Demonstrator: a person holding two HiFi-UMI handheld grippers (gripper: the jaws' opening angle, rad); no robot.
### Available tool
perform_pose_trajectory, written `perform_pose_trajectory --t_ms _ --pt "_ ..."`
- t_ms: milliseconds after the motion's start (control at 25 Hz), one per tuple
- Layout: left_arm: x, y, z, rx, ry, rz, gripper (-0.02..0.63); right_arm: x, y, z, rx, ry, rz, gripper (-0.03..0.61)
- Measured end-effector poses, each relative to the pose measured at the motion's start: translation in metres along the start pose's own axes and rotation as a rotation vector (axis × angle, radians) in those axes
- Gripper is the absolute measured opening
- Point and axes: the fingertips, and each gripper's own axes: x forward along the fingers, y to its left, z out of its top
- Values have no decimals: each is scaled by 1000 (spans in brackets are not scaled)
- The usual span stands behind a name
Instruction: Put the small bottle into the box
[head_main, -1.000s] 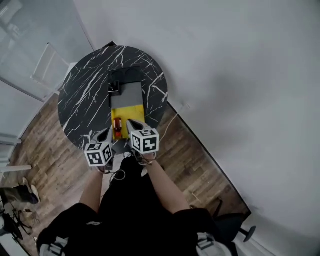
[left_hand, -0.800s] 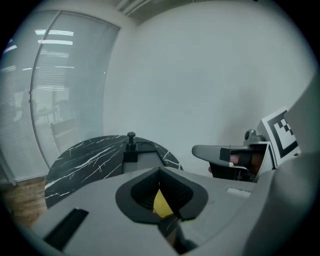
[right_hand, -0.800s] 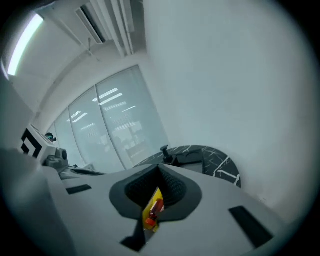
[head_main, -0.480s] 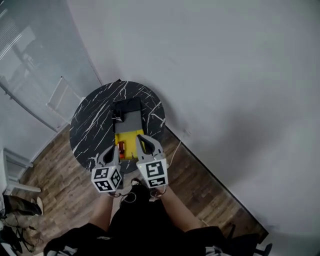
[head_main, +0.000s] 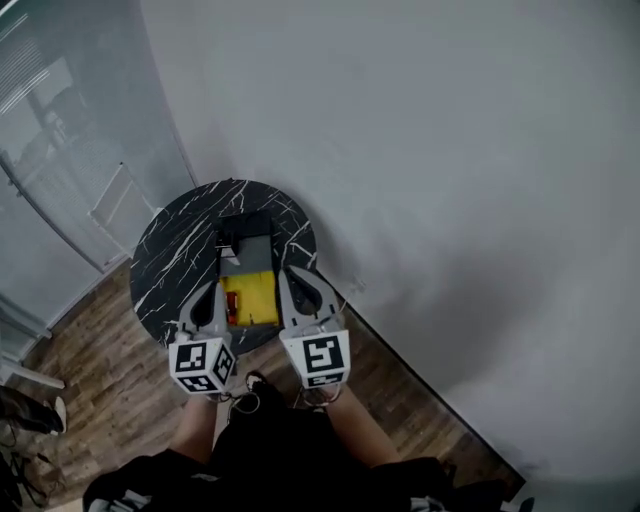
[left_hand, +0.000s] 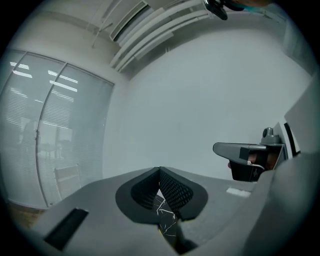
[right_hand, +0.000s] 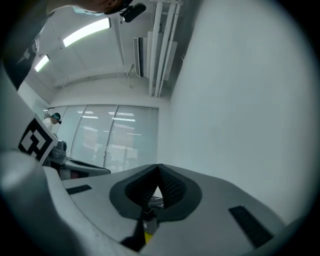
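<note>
In the head view a round black marble table (head_main: 170, 270) carries an open box (head_main: 262, 296) with a yellow inside. A small red bottle (head_main: 231, 303) lies in the box at its left side. My left gripper (head_main: 206, 306) hangs over the table's near edge, left of the box, and my right gripper (head_main: 301, 291) over the box's right side. Both are lifted and tilted toward the wall. The left gripper (left_hand: 160, 170) and the right gripper (right_hand: 158, 166) each show jaws pressed tip to tip with nothing between them.
A grey flap (head_main: 246, 257) and a black piece (head_main: 240, 229) lie behind the yellow part of the box. A white chair (head_main: 113, 200) stands by the glass wall at left. A plain grey wall (head_main: 450, 150) rises behind the table, over a wooden floor (head_main: 90, 380).
Both grippers have risen and drawn apart to either side of the box. The table looks smaller and farther off than a second ago. The bottle stays in the box.
</note>
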Motion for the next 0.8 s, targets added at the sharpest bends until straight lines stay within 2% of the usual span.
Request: perform_pose_trajectory --t_ms 200,480,800 --pt "-8 3 0 -18 7 20 0 0 10 3 9 17 20 -5" --pt "-15 7 1 4 24 27 0 -4 17 18 -14 -1 24 -5" --pt "-17 4 -6 15 24 24 0 -6 13 -1 7 19 25 -5"
